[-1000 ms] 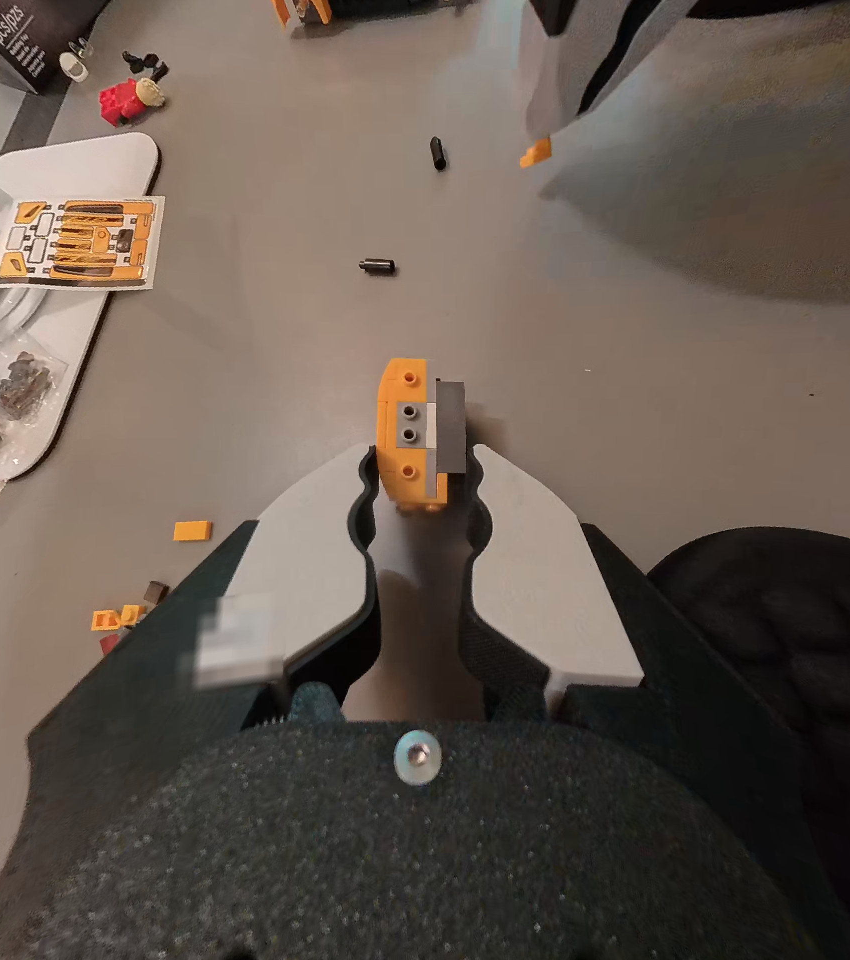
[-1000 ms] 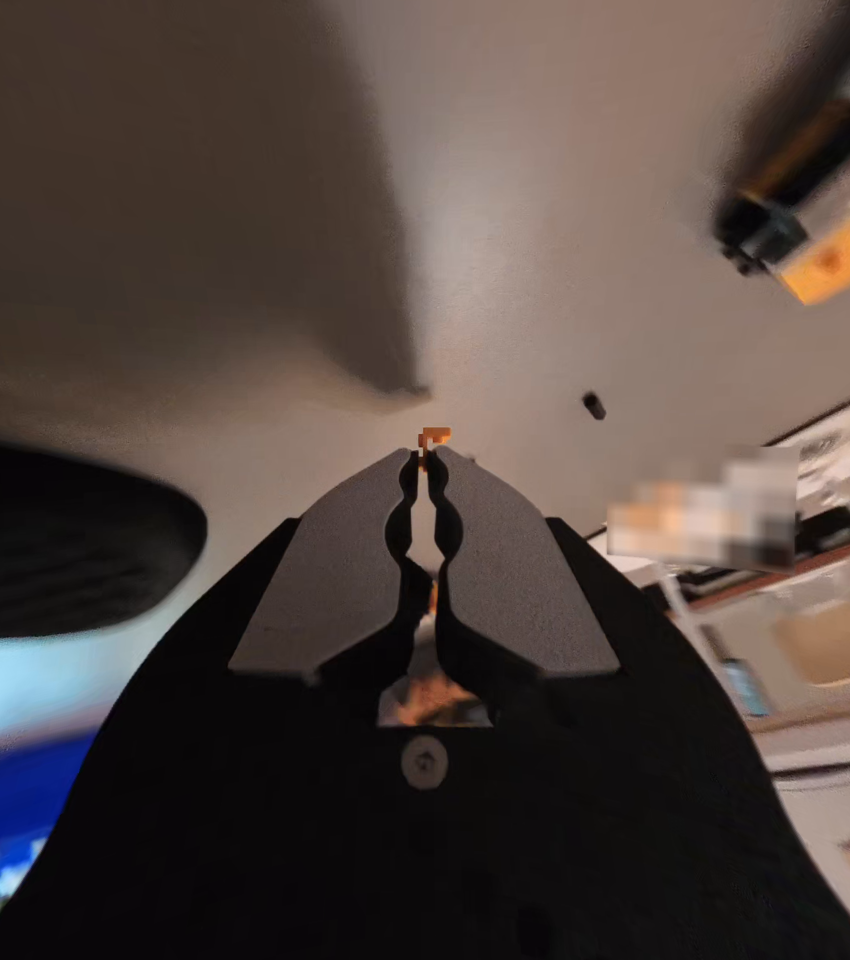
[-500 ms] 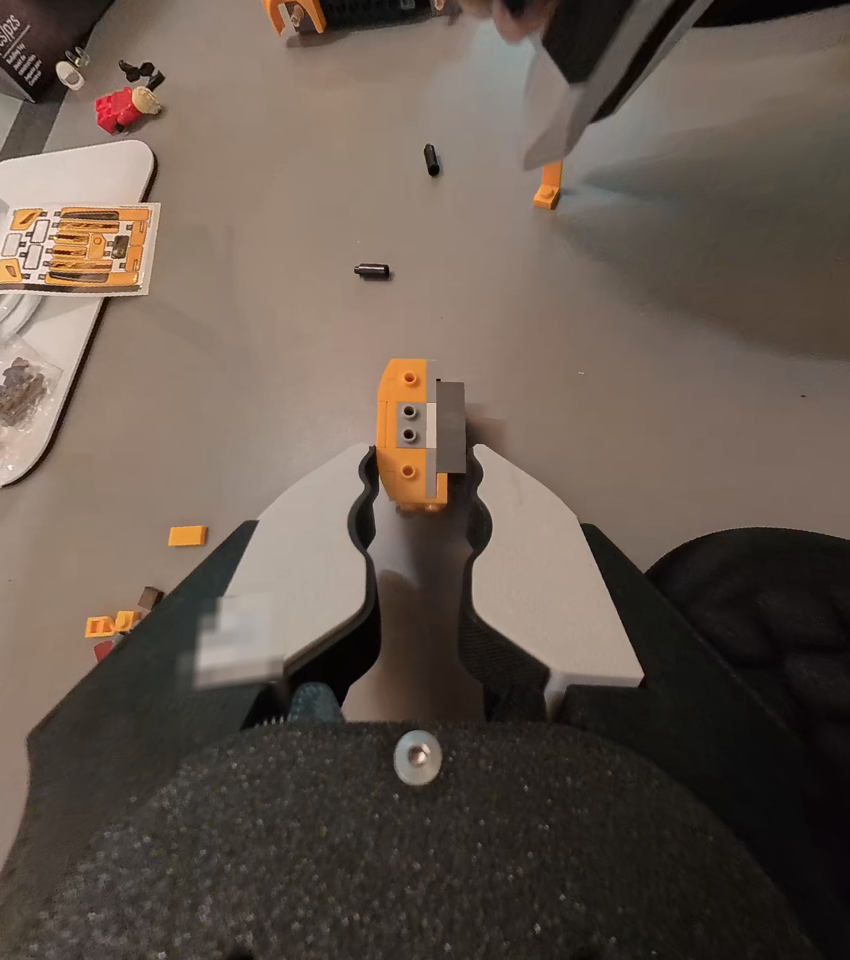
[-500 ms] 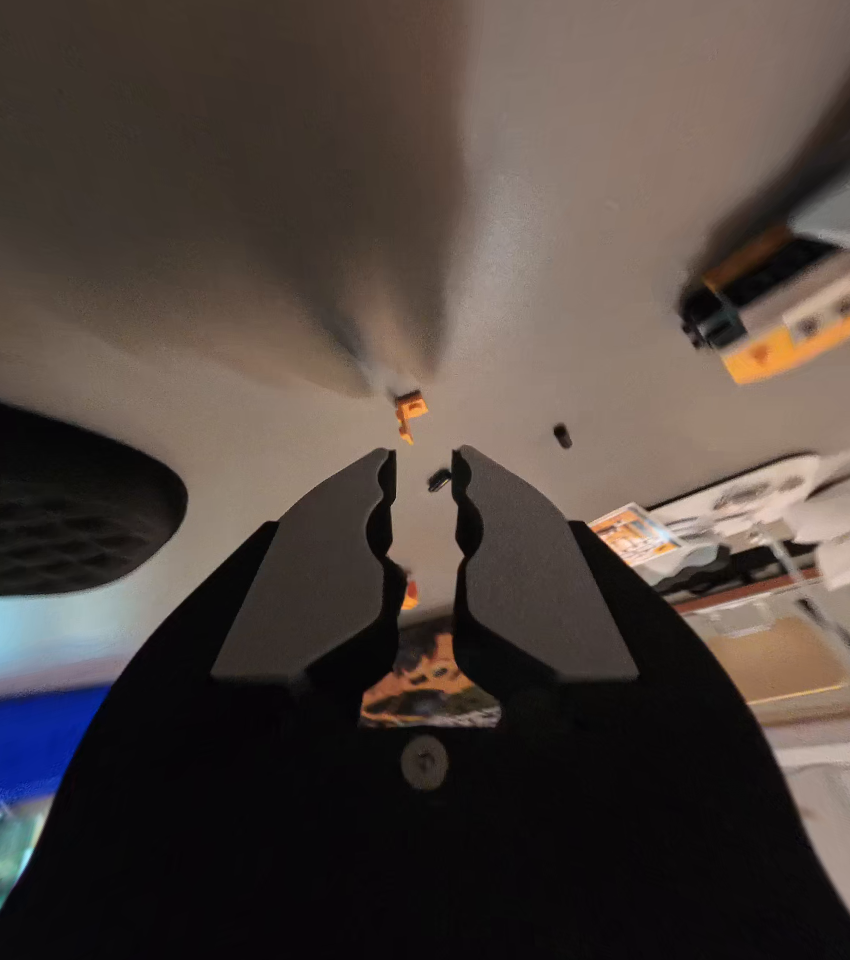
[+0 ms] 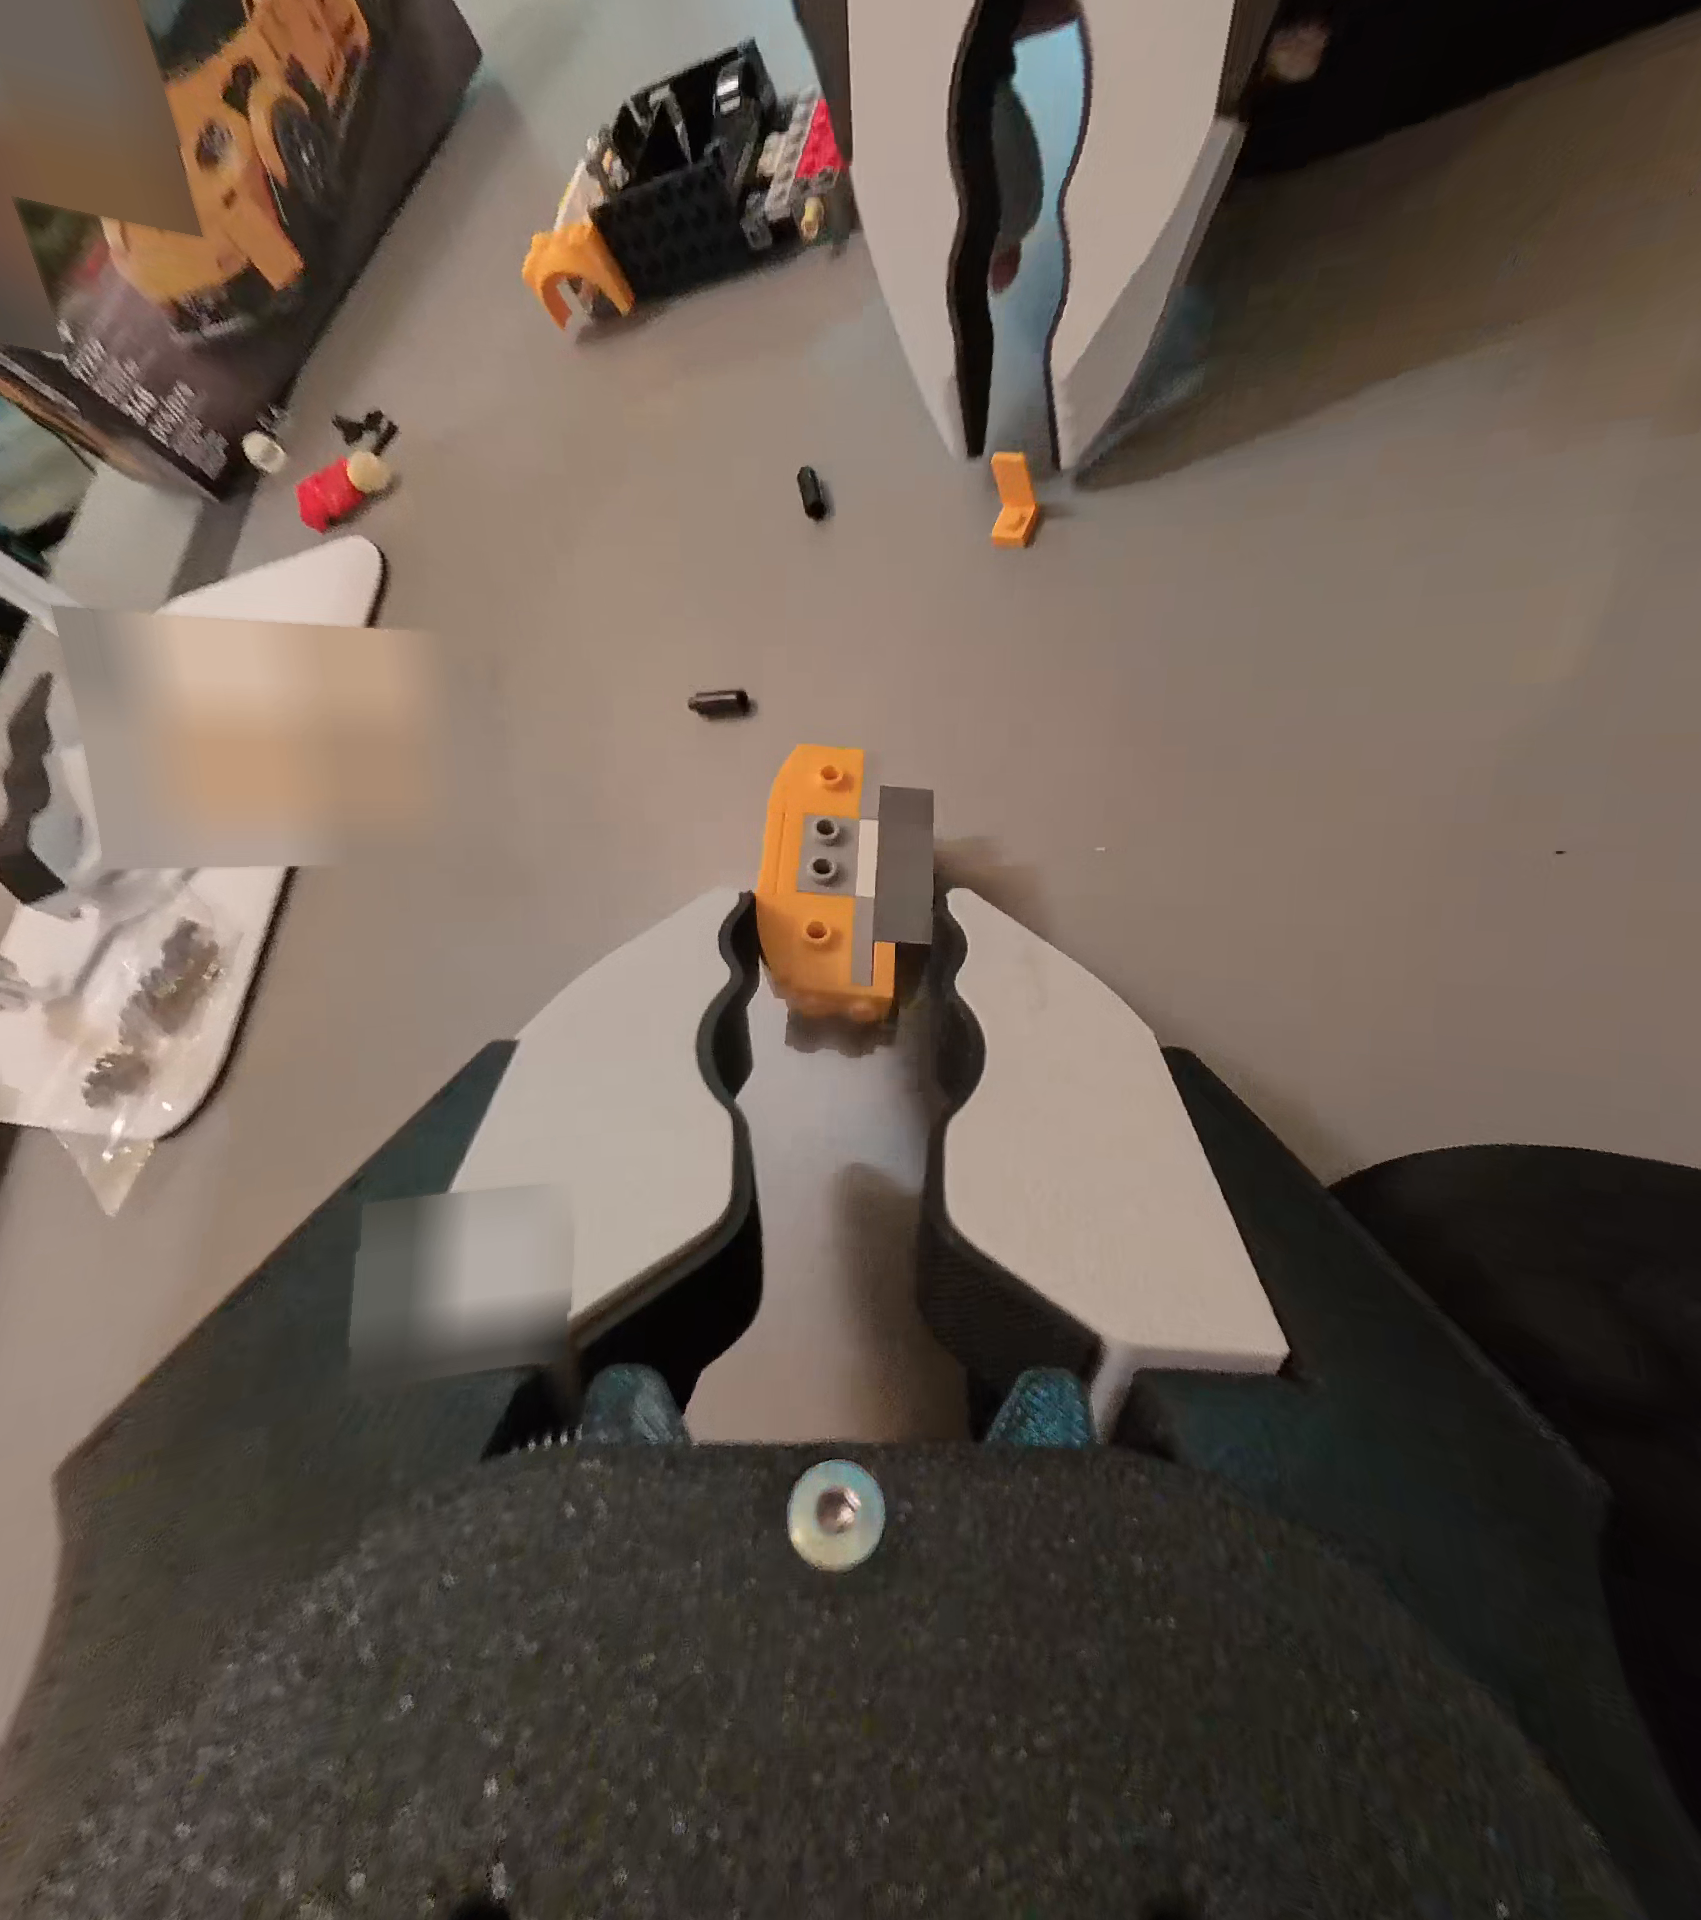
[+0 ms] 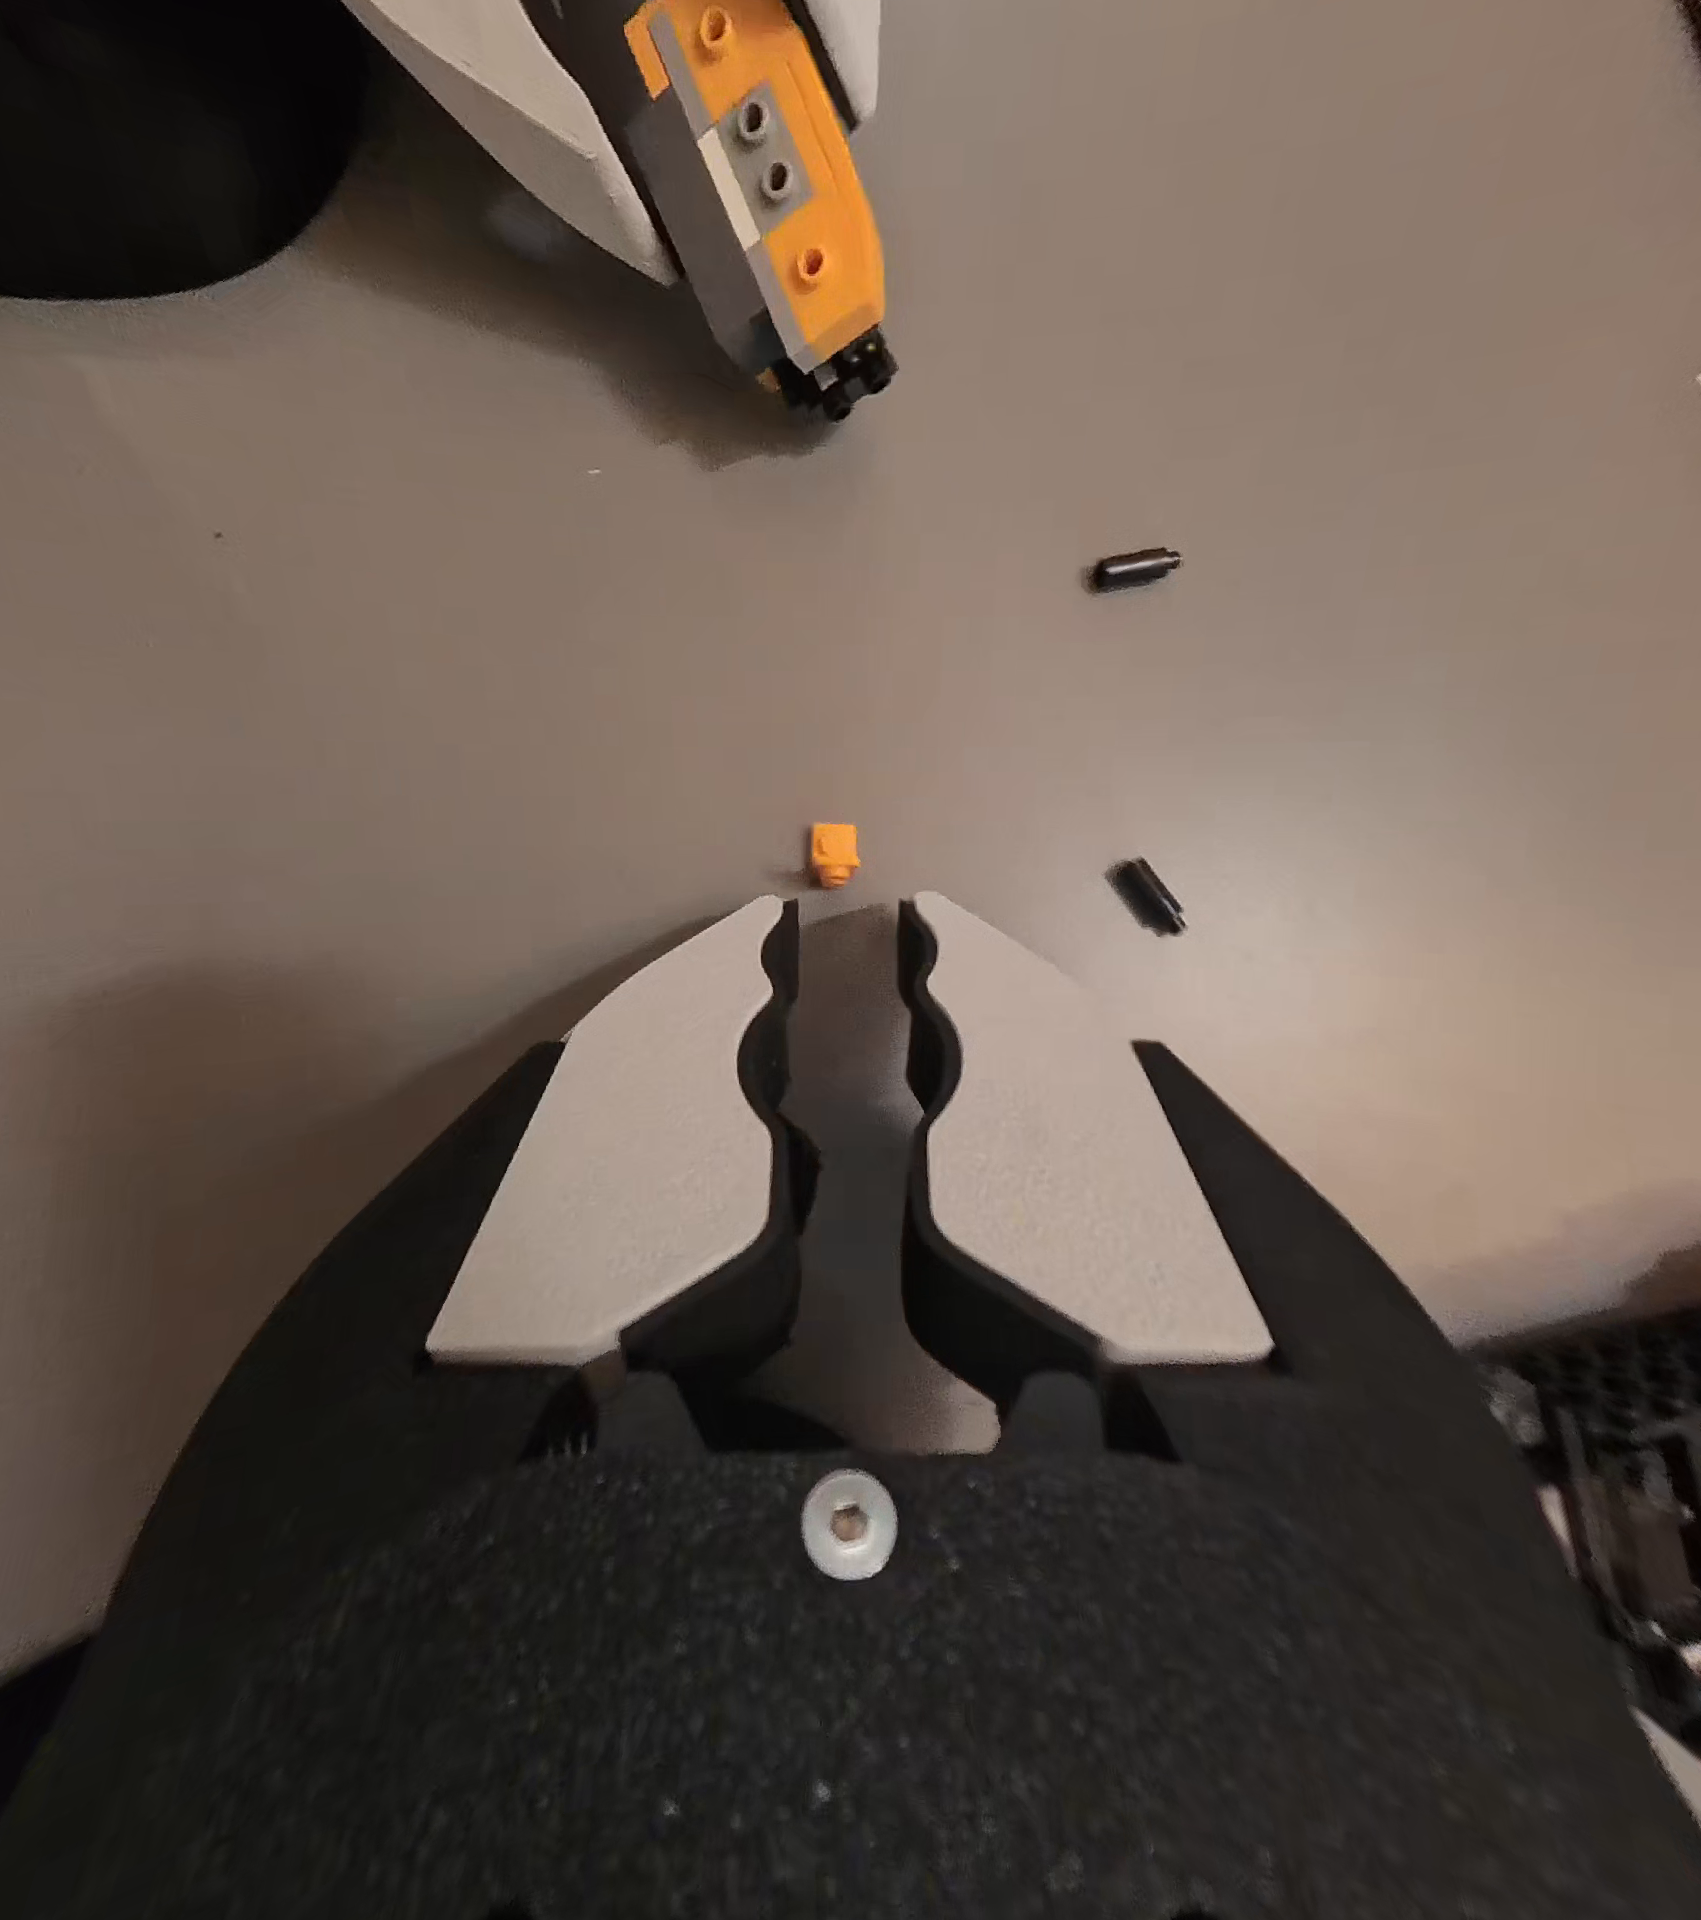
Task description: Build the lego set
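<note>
My pale grey fingers [image 5: 617, 1049] pinch an orange-and-grey brick assembly [image 5: 841, 883]; a small orange piece [image 6: 833, 854] and black pins [image 6: 1132, 570] dot the grey bench [image 6: 410, 675].

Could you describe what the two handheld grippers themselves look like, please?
Both are alike. The left gripper and the right gripper each have two flat, pale grey jaws that taper to narrow tips, with wavy black inner edges. These sit on a black, grainy-textured body with a single silver screw at its centre. The left body shows teal parts at the jaw roots. No cables or sleeves are visible.
</note>
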{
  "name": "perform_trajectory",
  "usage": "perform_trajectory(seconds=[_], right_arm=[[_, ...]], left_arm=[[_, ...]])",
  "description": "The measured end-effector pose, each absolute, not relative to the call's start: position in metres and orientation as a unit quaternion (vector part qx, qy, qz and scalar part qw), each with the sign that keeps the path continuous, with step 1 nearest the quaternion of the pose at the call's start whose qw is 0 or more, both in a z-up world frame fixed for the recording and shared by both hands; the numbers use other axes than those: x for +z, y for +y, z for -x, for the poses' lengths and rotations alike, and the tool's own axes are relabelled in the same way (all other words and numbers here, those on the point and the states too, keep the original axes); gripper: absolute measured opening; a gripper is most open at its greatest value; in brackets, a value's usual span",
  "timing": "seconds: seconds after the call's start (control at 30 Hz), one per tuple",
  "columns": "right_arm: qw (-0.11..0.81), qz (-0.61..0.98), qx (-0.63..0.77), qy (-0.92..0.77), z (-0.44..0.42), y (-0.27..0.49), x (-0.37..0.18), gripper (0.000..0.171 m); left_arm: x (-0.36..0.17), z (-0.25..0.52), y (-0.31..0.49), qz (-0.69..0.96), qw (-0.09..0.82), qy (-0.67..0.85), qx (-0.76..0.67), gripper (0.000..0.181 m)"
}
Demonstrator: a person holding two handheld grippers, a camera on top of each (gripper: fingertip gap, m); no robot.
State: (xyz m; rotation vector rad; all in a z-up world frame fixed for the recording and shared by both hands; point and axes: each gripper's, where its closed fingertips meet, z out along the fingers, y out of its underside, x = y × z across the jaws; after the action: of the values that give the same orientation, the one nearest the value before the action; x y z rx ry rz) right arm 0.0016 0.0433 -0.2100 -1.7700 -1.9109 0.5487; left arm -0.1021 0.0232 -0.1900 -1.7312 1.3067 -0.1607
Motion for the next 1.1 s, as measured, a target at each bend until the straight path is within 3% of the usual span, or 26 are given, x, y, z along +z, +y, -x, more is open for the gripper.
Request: perform_trajectory(seconds=[0.33, 0.63, 1.1], right_arm=[[0.18, 0.629, 0.272, -0.706, 0.025, 0.033, -0.204, 0.008], [0.061, 0.631, 0.49, -0.598, 0.057, 0.005, -0.158, 0.008], [-0.023, 0.628, 0.558, -0.543, 0.058, -0.004, -0.151, 0.008]], left_arm=[[-0.186, 0.096, 0.02, 0.702, 0.47, 0.528, -0.086, 0.031], [-0.172, 0.095, 0.022, 0.665, 0.513, 0.54, -0.049, 0.031], [-0.152, 0.079, 0.005, 0.622, 0.548, 0.546, -0.12, 0.031]])
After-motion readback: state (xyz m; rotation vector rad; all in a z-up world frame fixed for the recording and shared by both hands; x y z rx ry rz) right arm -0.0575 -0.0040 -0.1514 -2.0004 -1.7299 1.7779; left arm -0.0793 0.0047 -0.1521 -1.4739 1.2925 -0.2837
